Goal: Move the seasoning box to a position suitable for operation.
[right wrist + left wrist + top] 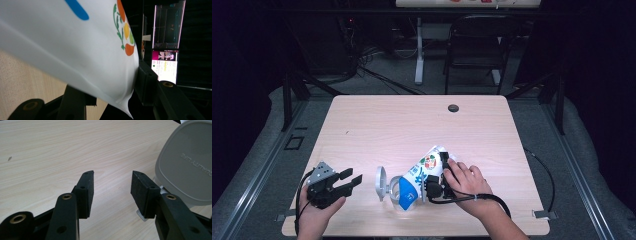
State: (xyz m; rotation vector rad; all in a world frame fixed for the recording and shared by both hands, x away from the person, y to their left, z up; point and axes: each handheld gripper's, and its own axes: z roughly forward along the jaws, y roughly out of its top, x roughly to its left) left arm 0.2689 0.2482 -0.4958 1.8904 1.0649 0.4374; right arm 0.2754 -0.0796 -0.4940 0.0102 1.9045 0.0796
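pale wood table (362, 125) carries a white bag (424, 172) with blue print and a fruit logo, lying tilted near the front edge, right of centre. its lower end goes into a clear jar (399, 194) that lies on its side, and a grey lid (381, 182) stands on edge at the jar's mouth, facing left. right gripper (435, 181) is clamped on the bag's right side, with the right hand (467, 182) wrapped round it; in the right gripper view the bag (75, 50) passes between the two black jaws and one pad presses its edge, so it is grasping the bag. left gripper (346, 181) rests at the front left of the table in the left hand (314, 212), well apart from the bag and just left of the lid. its jaws stand released with bare wood between them. in the left gripper view the gripper (112, 192) points across the table (50, 150) and the lid (187, 162) sits just beside the right-hand jaw; whether they touch is hard to tell. a dark round hole (453, 108) marks the table's far edge. a chair (474, 45) stands behind the table. a lit screen (165, 42) shows past the bag in the right gripper view.
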